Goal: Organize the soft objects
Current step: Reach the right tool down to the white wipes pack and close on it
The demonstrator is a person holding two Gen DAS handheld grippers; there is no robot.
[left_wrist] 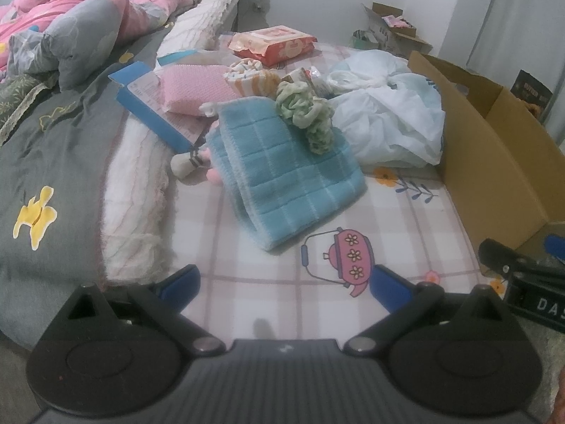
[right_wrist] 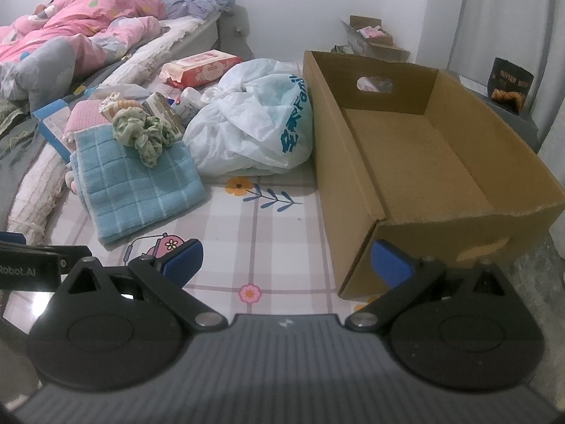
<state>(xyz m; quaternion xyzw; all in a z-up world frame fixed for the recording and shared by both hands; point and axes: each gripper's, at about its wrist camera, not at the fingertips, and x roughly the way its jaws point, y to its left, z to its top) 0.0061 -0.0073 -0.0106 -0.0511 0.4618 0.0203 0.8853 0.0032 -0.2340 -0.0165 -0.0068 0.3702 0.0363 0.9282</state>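
Where the left wrist camera looks forward, the left tool [left_wrist: 284, 282] hovers with its blue fingers spread wide and nothing between them, low over a checked sheet [left_wrist: 254, 300] on the bed; ahead lies a folded blue towel [left_wrist: 286, 173], with a green scrunchie [left_wrist: 307, 113] resting on its far corner; behind these sit a pink cloth [left_wrist: 197, 88], a striped rolled cloth [left_wrist: 250, 74], a pack of wipes [left_wrist: 272, 44] and a white plastic bag [left_wrist: 388, 120]; a cardboard box [left_wrist: 494, 162] stands at the right edge.

From the right wrist camera, the right tool [right_wrist: 286, 263] is likewise released and holding nothing; the box [right_wrist: 406, 148] is open and bare inside, just beside the bag [right_wrist: 254, 123]; the towel [right_wrist: 137, 183] and scrunchie [right_wrist: 144, 130] lie to the left, well apart from the box.

Judging the risks: lifting the towel first would likely tip the loose scrunchie off; a pinch on one layer may unfold it; the bag could snag on the box wall.
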